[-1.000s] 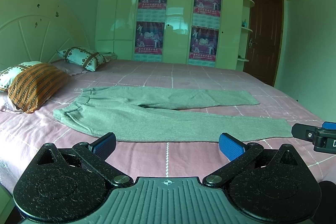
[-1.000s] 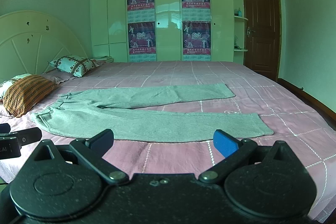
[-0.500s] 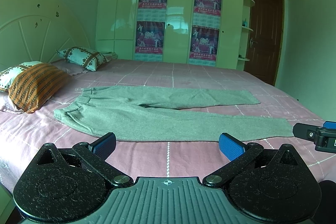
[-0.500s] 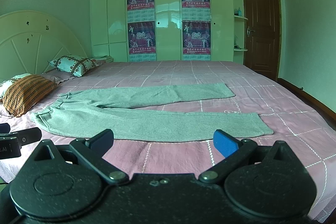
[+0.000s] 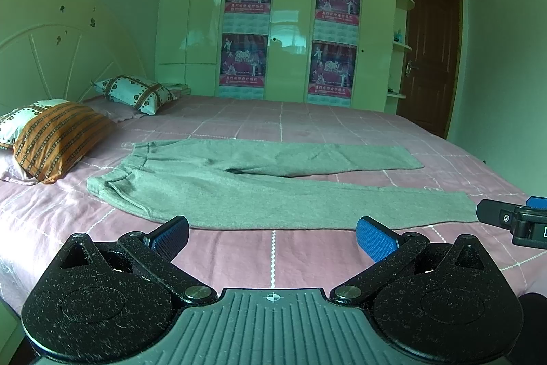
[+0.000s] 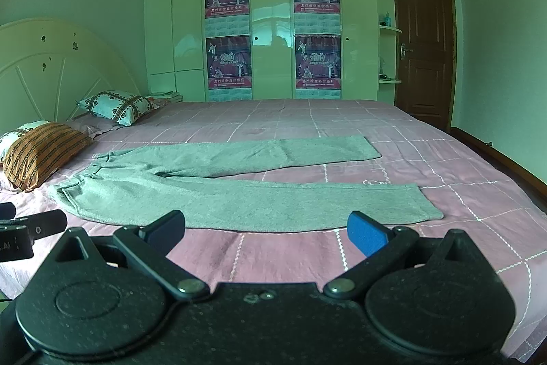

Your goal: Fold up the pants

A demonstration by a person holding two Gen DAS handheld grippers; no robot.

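Observation:
Grey pants (image 5: pixel 259 190) lie flat on the pink checked bed (image 5: pixel 273 248), waistband to the left near the pillows, the two legs spread apart and running to the right. They also show in the right wrist view (image 6: pixel 239 190). My left gripper (image 5: pixel 272 236) is open and empty, just short of the near leg's edge. My right gripper (image 6: pixel 266 233) is open and empty, also just short of the near leg. The right gripper's tip (image 5: pixel 512 221) shows at the left wrist view's right edge, beside the near leg's cuff.
An orange striped pillow (image 5: pixel 54 139) and a patterned pillow (image 5: pixel 136 93) lie at the bed's left, against the headboard (image 5: pixel 51 47). A wardrobe with posters (image 5: pixel 290 33) and a brown door (image 5: pixel 430 67) stand behind the bed.

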